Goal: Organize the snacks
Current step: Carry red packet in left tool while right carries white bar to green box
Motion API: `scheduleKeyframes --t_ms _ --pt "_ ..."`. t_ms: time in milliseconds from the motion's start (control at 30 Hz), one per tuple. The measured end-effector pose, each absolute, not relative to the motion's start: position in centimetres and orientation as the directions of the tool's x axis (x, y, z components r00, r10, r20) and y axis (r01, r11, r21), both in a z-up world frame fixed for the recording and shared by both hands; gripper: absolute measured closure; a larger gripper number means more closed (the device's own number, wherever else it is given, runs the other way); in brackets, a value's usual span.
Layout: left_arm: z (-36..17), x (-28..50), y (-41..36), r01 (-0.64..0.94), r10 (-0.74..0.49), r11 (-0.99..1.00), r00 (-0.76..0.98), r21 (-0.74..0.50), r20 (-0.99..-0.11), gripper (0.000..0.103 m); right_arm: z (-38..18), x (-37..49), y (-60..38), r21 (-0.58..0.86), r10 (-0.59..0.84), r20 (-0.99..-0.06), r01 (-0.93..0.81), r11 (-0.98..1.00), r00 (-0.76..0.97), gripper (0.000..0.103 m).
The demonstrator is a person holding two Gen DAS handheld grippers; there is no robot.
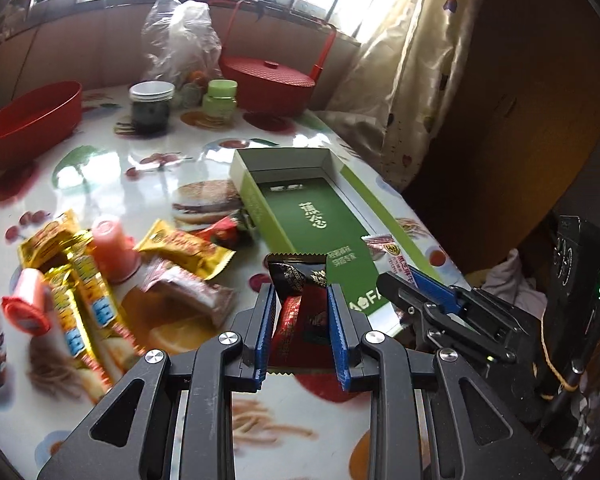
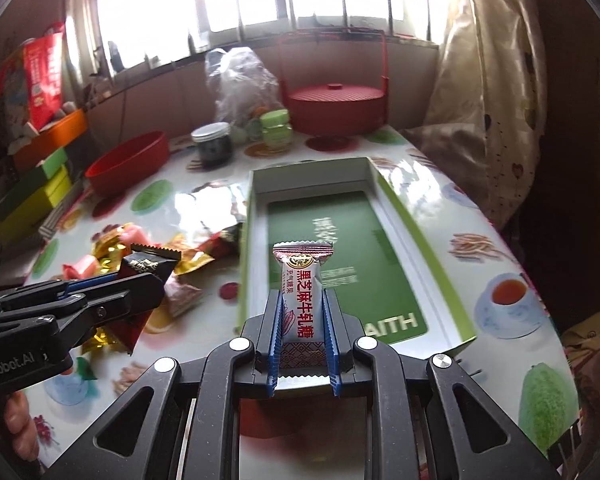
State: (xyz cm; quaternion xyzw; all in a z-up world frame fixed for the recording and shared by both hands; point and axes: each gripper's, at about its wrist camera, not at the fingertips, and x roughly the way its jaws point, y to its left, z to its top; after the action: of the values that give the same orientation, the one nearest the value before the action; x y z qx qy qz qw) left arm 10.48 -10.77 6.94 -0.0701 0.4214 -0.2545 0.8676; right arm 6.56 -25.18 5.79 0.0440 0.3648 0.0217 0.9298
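Holding a snack in each gripper, I am hovering both over the near end of the green box (image 2: 416, 236) on the bench (image 2: 480, 264). My right gripper (image 2: 302, 312) is clamping the white nougat packet (image 2: 302, 280) around its lower body, fingers pressed on both long sides, with the crimped top standing clear above the tips and over the box floor. My left gripper (image 1: 302, 320) is pinching the dark red-and-black packet (image 1: 300, 300) the same way; in the right view that packet (image 2: 148, 264) is sitting just outside the box's left wall, above the bench.

I am judging both packets as light and soft: thin, slick foil around a small chewy block. Squeezing across the filled middle is giving the fingers something firm to bite, whereas the flat crimped ends would probably fold and slip. A gentle release should be enough to drop either one flat.

The remaining snacks, a loose heap of yellow and gold wrappers (image 1: 76, 280) with two pink jelly cups (image 1: 112, 248), are lying to the left of the box, some overlapping. Those crinkly, glossy wrappers are looking slippery too, so I am planning to take each across its thickest part.
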Motion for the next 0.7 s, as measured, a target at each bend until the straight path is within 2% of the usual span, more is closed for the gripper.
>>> scheduleKeyframes --t_ms 200,700 --pt "6.4 12.0 -13.8 0.414 -0.545 0.83 0.463 -0.373 -0.699 0.076 5.1 7.3 -26.8 0.087 0.044 -0.69 0.023 0.996 0.722 0.085" --pt "4.2 13.2 -17.5 0.42 -0.522 0.836 0.406 -0.353 -0.75 0.076 3.4 7.9 -28.9 0.033 -0.008 -0.713 0.046 0.998 0.701 0.085"
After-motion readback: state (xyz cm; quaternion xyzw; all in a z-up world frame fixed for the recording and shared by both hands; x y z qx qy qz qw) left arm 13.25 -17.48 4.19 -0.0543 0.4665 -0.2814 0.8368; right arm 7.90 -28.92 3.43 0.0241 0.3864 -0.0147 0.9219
